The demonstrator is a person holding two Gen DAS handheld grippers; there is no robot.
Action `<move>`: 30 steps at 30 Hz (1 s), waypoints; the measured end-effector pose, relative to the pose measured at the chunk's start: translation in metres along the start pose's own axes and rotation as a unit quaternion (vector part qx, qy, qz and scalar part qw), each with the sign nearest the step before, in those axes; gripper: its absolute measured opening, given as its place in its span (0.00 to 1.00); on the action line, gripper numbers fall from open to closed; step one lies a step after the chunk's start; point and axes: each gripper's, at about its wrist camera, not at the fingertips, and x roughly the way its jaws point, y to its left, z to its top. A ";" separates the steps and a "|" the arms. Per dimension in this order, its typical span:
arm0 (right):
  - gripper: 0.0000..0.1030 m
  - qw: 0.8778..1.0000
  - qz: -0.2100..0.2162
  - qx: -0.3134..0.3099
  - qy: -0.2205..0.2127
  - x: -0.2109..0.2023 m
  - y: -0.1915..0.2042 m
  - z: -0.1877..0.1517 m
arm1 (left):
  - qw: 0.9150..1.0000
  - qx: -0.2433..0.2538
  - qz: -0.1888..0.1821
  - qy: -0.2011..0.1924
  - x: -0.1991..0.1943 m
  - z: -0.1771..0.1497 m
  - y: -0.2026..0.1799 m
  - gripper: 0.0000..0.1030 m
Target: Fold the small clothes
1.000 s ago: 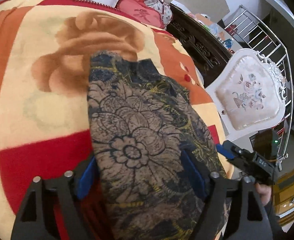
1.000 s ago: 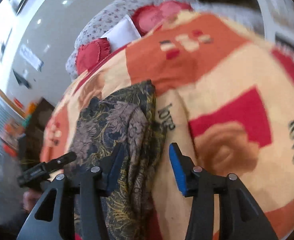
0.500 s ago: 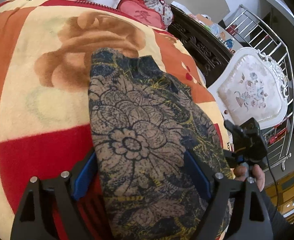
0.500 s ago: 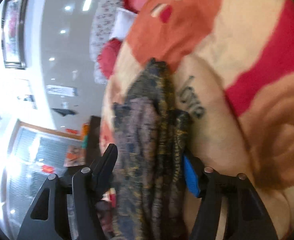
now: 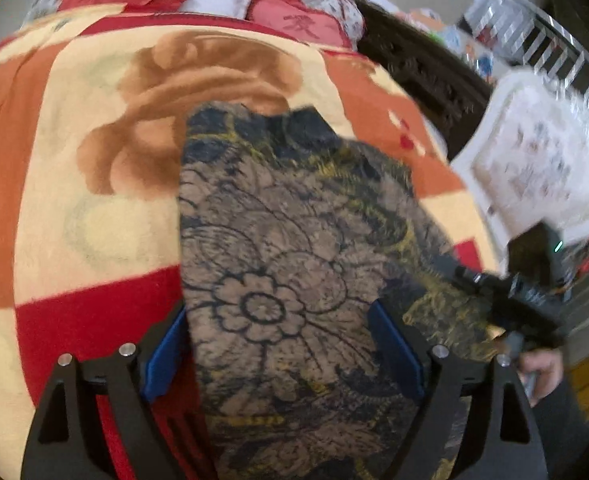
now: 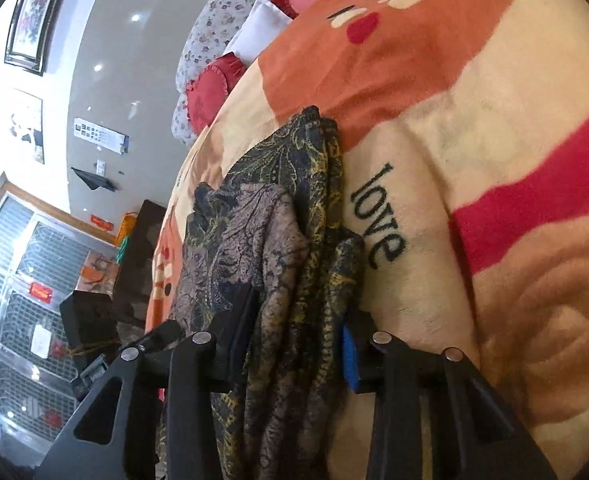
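Left wrist view shows one patterned garment lying on the bed blanket, the left hand-held gripper with fingers apart around its near end. The right hand-held gripper is clamped on the bunched edge (probably to carry it over for a fold). Two grippers, one garment.

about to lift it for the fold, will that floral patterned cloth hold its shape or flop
Probably floppy: the patterned cloth bunches into ridges between the right tongs. It likely sags wherever unsupported, since it drapes over the blanket. It seems thin and light.
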 end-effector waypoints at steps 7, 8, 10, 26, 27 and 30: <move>0.40 0.999 -0.028 -0.041 -0.006 0.005 0.005 -0.006 | 0.999 0.020 0.039 0.013 0.006 0.000 -0.014 0.83; 0.40 0.998 -0.033 -0.046 -0.007 0.006 0.006 -0.006 | 0.999 0.021 0.041 0.012 0.006 0.000 -0.014 0.83; 0.40 0.998 -0.037 -0.052 -0.010 0.003 0.006 -0.009 | 0.999 0.021 0.041 0.011 0.006 0.000 -0.014 0.83; 0.40 0.994 -0.067 -0.082 -0.022 0.003 0.016 -0.015 | 0.999 0.022 0.038 0.007 0.006 -0.001 -0.014 0.83; 0.40 0.994 -0.069 -0.083 -0.022 0.003 0.017 -0.015 | 0.999 0.021 0.038 0.007 0.007 -0.001 -0.014 0.83; 0.40 0.993 -0.074 -0.088 -0.023 0.002 0.018 -0.016 | 0.999 0.022 0.039 0.007 0.007 -0.001 -0.015 0.83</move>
